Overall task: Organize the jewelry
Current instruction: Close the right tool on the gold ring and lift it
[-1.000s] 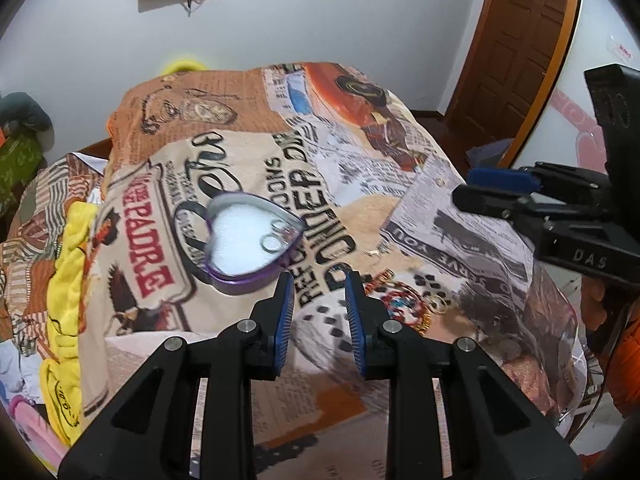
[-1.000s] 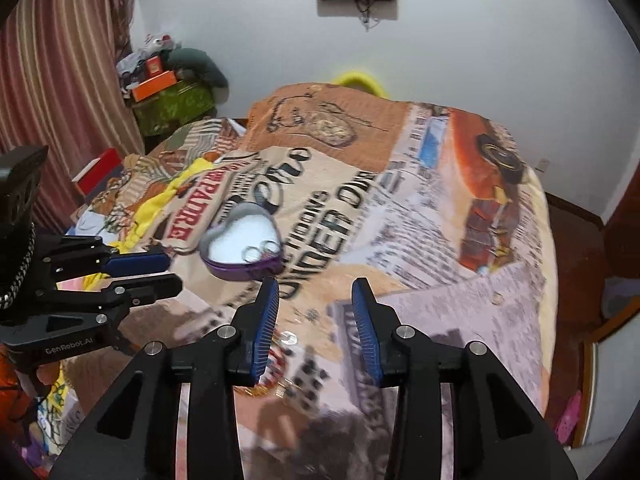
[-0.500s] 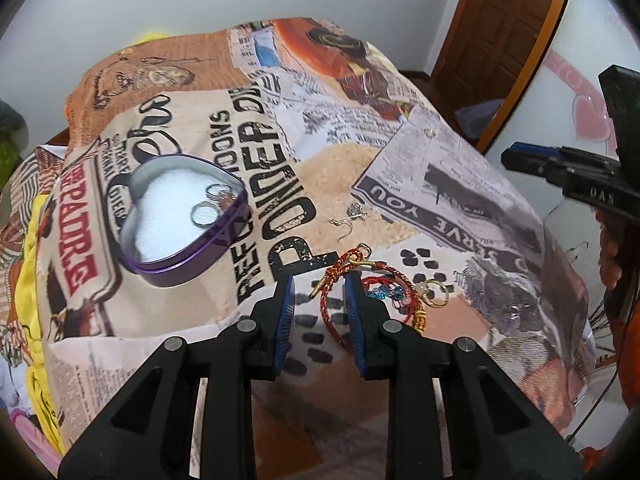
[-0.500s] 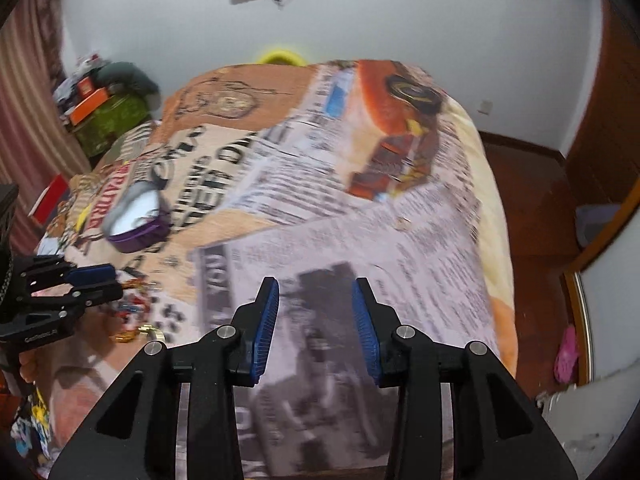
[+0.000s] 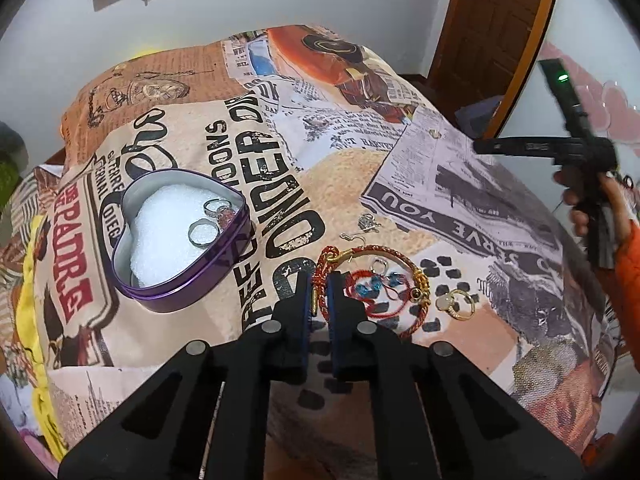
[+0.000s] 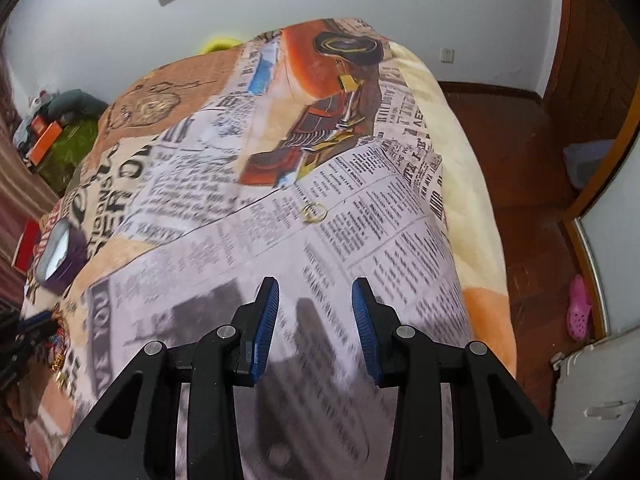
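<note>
A purple heart-shaped tin (image 5: pixel 176 236) with white padding lies open on the printed blanket, with rings (image 5: pixel 204 234) inside. It also shows in the right wrist view (image 6: pixel 60 258). My left gripper (image 5: pixel 319 294) is shut on the red and gold braided bracelet (image 5: pixel 384 252), pinching its left end. Inside the bracelet lie blue-stone earrings (image 5: pixel 370 288). A gold ring (image 5: pixel 456 302) lies to its right, silver earrings (image 5: pixel 366 224) beyond it. My right gripper (image 6: pixel 314 312) is open and empty above the blanket, with a gold ring (image 6: pixel 314 213) lying ahead of it.
The bed's blanket (image 5: pixel 360 132) drops off at its right edge toward a wooden floor (image 6: pixel 512 152) and door (image 5: pixel 492 20). A pink shoe (image 6: pixel 578 306) lies on the floor. Clutter sits at the far left of the bed (image 6: pixel 52 128).
My left gripper has come down and closed on the bracelet's left end. My right gripper has swung right and lower over the blanket, away from the tin, and stays open.
</note>
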Demonstrator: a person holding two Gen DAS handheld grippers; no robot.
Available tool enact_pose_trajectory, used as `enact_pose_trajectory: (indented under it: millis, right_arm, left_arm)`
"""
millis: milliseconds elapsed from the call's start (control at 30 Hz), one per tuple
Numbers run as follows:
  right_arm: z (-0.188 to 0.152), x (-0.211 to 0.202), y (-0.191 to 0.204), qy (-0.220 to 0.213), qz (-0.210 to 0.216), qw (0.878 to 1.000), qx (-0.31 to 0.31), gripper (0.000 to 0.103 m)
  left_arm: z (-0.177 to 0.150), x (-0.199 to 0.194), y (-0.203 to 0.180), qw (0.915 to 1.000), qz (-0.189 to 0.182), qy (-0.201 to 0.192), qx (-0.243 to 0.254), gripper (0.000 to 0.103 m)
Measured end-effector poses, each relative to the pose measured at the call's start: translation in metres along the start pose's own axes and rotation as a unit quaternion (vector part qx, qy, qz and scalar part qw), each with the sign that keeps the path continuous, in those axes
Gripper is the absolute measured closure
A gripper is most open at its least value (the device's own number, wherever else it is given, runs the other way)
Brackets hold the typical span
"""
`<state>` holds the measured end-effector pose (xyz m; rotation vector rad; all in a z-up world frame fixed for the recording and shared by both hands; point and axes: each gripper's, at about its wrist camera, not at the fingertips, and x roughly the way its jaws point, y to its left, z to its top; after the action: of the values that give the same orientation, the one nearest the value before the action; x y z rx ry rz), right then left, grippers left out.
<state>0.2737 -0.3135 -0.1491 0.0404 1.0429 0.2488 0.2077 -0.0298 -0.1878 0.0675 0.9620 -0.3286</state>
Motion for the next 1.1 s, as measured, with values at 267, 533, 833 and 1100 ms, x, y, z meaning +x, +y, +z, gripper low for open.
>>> enact_pose_trajectory:
  millis: [267, 533, 833, 1100]
  right_arm:
    - [0.023, 0.039, 0.003, 0.011, -0.015, 1.0, -0.021, 0.068]
    - [0.03, 0.053, 0.01, 0.007, -0.02, 0.999, -0.048, 0.071]
    - [0.024, 0.047, 0.02, 0.004, -0.022, 0.998, -0.065, 0.086]
    - [0.015, 0.013, 0.036, -0.015, -0.01, 0.997, -0.076, 0.086]
  left_arm:
    - [-0.001, -0.007, 0.007, 0.9995, 0.001, -0.019, -0.025, 0.097]
    - [-0.001, -0.009, 0.013, 0.9986, -0.008, -0.029, -0.043, 0.097]
    - [0.0, -0.016, 0.014, 0.9978, -0.004, -0.042, -0.052, 0.097]
    - [0.002, -0.031, 0.012, 0.9968, 0.001, -0.06, -0.054, 0.097]
